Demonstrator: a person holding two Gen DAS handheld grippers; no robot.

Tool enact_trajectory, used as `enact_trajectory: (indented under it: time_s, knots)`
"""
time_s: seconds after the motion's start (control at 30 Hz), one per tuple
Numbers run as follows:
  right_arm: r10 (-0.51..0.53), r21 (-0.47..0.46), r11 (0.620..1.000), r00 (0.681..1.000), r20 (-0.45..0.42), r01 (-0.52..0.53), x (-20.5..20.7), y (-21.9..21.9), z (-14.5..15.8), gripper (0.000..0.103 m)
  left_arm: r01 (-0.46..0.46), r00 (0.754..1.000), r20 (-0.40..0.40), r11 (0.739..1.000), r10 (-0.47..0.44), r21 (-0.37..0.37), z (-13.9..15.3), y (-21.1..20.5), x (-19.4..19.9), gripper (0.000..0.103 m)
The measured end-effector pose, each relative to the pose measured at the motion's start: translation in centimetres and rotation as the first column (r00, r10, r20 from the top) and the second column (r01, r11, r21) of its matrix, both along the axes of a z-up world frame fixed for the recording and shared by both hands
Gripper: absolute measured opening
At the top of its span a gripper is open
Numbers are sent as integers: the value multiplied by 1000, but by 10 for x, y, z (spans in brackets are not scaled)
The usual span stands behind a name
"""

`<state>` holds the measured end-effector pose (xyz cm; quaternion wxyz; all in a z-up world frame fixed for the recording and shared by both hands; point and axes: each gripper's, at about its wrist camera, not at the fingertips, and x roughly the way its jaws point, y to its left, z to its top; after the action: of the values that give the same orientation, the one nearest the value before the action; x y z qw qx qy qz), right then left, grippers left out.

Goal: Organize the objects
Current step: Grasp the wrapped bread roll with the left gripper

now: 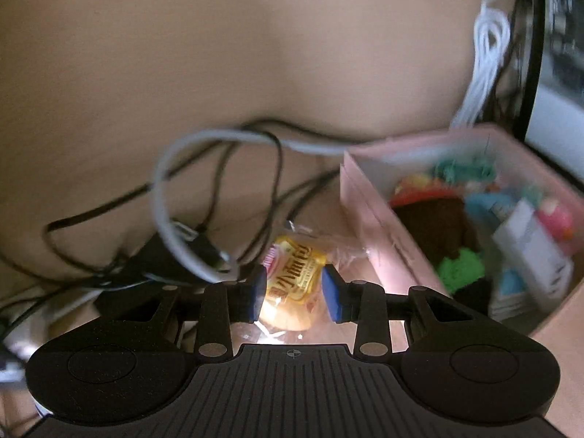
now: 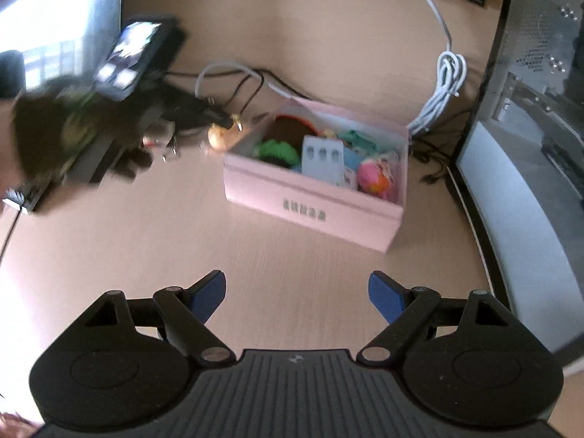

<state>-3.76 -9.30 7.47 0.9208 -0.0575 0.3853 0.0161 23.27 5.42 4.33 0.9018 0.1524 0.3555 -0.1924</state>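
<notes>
Pale wood-grain desk (image 2: 153,241) runs under both grippers, bare in the foreground of the right wrist view. Nearest the right camera, the right gripper (image 2: 296,296) hangs above that bare patch with its blue-padded fingers spread wide and nothing between them.

Nearest the left camera, the left gripper (image 1: 294,294) has its blue pads (image 1: 333,294) pressed in on either side of a small bread roll in a clear wrapper (image 1: 294,277) with a yellow printed label — the packet sits squarely between them, its crinkled plastic spilling out past the pads. It is just beside the left wall of the pink box (image 2: 314,211), outside it.

Beyond the packet, a tangle of black and grey cables (image 1: 204,197) loops across the desk. To the right, the open pink box holds a jumble of things (much of it blurred): a green knitted item (image 2: 275,150), a white blister pack (image 2: 323,158) standing on edge and a pink round toy (image 2: 374,178).

Farther back, a bundled white cable (image 2: 443,84) lies behind the box, and a dark computer case (image 2: 540,109) stands along the right edge.
</notes>
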Motion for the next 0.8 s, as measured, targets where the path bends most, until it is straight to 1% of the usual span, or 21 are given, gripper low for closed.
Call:
enact_trajectory:
  time_s: [0.03, 0.07, 0.13, 0.23, 0.33, 0.43, 0.53, 0.63, 0.73, 0.8]
  knots:
    - [-7, -8, 1000, 1000, -5, 7, -4, -1, -2, 86, 11, 1000, -6, 1000, -10, 17, -5, -5, 6, 51]
    - [-17, -9, 1000, 1000, -11, 17, -7, -2, -4, 86, 14, 1000, -11, 999, -14, 31, -8, -8, 9, 59]
    - [-41, 2, 999, 999, -20, 41, -11, -9, -5, 87, 2, 999, -41, 999, -1, 33, -14, -10, 18, 64]
    - [-78, 12, 997, 997, -27, 79, -13, -20, -7, 87, -30, 997, -67, 999, 29, -15, -16, -6, 28, 65]
    - [-98, 16, 995, 994, -39, 98, -13, -28, -10, 87, -56, 995, -81, 998, 53, -39, -16, -4, 27, 58]
    - [-95, 12, 995, 994, -45, 96, -10, -31, -13, 87, -102, 990, -106, 992, 93, -76, -14, -1, 19, 56]
    - [-72, 15, 997, 997, -36, 72, -4, -31, -13, 87, -129, 983, -147, 982, 108, -135, -10, 11, -5, 55]
    - [-37, 20, 999, 999, -22, 37, 8, -27, -13, 87, -156, 977, -179, 965, 119, -210, -4, 33, -47, 54]
    - [7, 31, 999, 1000, -10, -7, 25, -18, -14, 87, -214, 964, -218, 934, 154, -286, 3, 61, -97, 54]
    - [49, 43, 998, 999, 0, -49, 40, -9, -16, 87, -274, 948, -250, 907, 198, -321, 7, 83, -129, 54]
